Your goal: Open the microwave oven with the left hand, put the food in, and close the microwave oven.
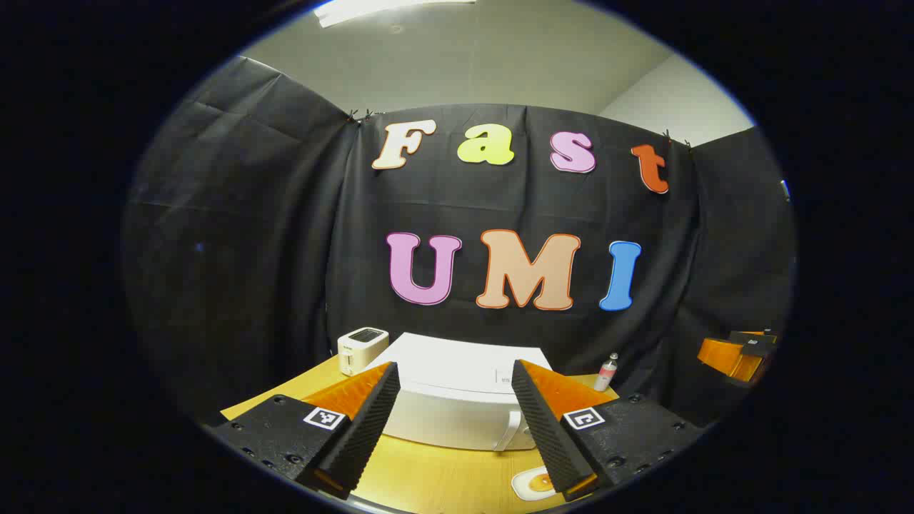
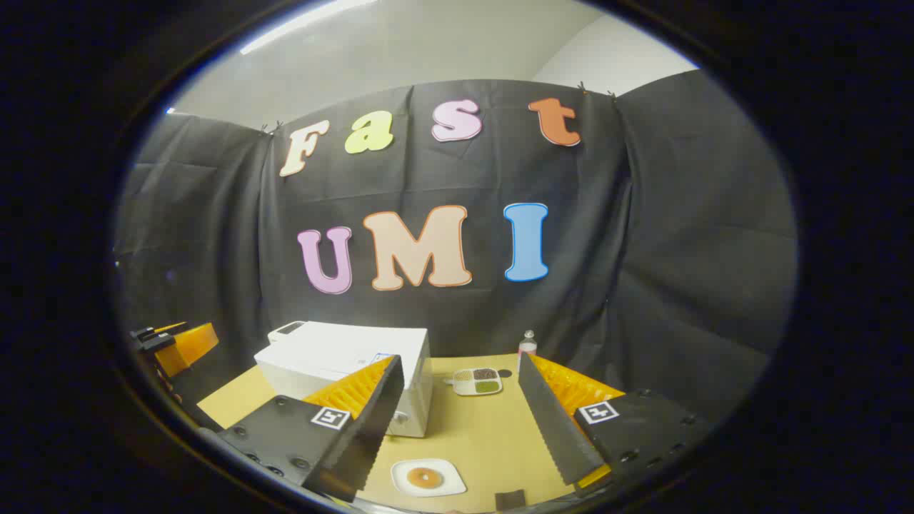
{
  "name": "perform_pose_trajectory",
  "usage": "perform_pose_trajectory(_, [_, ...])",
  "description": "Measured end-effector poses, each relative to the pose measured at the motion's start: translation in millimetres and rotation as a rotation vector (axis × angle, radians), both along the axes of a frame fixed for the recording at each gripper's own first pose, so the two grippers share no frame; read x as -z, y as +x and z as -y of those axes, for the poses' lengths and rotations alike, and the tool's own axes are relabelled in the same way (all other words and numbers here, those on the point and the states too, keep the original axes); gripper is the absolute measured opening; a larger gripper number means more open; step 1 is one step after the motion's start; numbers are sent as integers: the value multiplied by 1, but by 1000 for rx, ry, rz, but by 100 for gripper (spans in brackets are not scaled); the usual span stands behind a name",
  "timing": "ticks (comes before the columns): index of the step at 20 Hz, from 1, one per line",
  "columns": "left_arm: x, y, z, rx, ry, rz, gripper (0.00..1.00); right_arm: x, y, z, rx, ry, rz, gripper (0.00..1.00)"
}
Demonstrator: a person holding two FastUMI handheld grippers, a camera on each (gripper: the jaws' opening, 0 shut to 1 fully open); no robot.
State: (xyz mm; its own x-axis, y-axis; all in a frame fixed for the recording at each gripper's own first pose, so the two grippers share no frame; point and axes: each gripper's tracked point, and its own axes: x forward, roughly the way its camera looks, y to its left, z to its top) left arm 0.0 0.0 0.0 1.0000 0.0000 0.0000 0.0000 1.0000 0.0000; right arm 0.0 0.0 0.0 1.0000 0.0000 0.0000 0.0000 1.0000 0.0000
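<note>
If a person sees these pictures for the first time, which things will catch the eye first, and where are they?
The white microwave stands closed at the back of the yellow table, with a toaster beside it. In front lies a white plate of food; a divided tray and a small bottle sit farther back. Both grippers, left and right, hover open.

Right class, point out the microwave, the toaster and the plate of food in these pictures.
microwave (image 1: 457,368): left gripper view, on its white top panel.
toaster (image 1: 362,348): left gripper view, on its front face.
plate of food (image 2: 428,477): right gripper view, on the round food at its centre.
</note>
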Motion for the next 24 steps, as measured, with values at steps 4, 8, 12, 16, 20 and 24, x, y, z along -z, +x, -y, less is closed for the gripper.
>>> perform_pose_trajectory(4, [-4, 7, 3, 16, -5, 10, 95, -2, 1, 5, 18, 1, 4, 92])
perform_pose_trajectory(8, [-2, 14, 8, 34, 3, 9, 95, 1, 4, 5, 23, -4, -5, 92])
perform_pose_trajectory(12, [5, 19, 11, 52, -12, -12, 95, 2, 7, 2, 25, -7, -5, 92])
perform_pose_trajectory(16, [16, 24, 11, 63, -27, -41, 91, 5, 10, -2, 24, -14, -11, 92])
perform_pose_trajectory(20, [35, 29, 7, 70, -37, -85, 95, 12, 12, -8, 26, -20, -24, 92])
perform_pose_trajectory(24, [61, 40, 6, 95, -44, -149, 95, 23, 11, -13, 35, -12, -49, 92])
